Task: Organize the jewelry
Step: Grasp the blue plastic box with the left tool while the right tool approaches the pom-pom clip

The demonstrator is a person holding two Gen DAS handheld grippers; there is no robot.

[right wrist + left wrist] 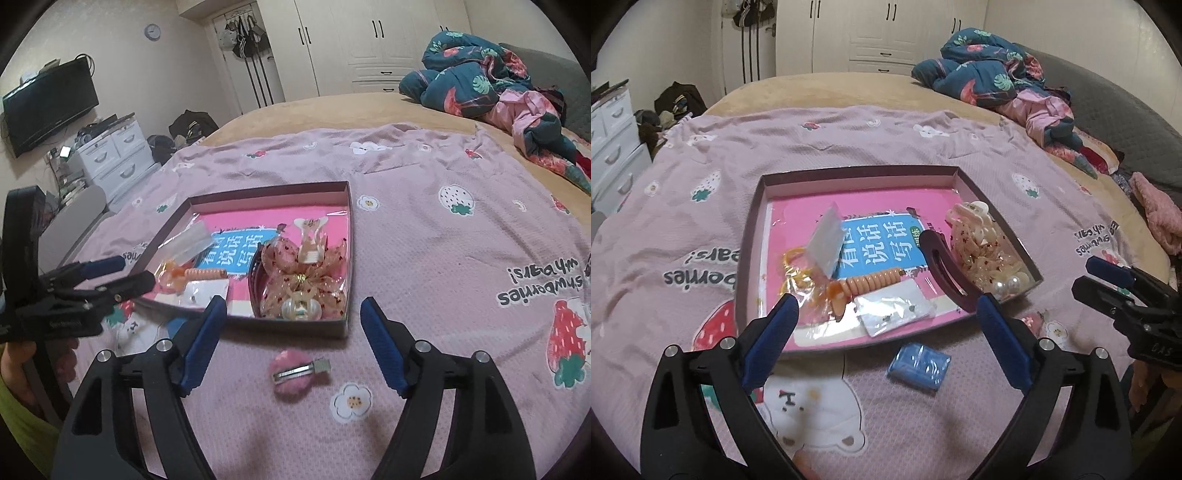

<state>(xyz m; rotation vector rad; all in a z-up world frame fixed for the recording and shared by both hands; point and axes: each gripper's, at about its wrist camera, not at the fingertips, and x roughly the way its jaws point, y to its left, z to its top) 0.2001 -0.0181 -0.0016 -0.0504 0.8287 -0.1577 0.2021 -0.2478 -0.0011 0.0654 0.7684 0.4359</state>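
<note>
Both grippers, left (886, 325) and right (293, 325), are wide open and empty, so drop your right fingers straight onto the pink clip (297, 371) lying between them (just short of the tray (295, 325)), pinching across its metal bar.

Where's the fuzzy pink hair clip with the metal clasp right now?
In the right wrist view, the fuzzy pink hair clip lies on the pink printed blanket, outside the shallow cardboard tray, near its front edge, ahead of the open right gripper.
</note>
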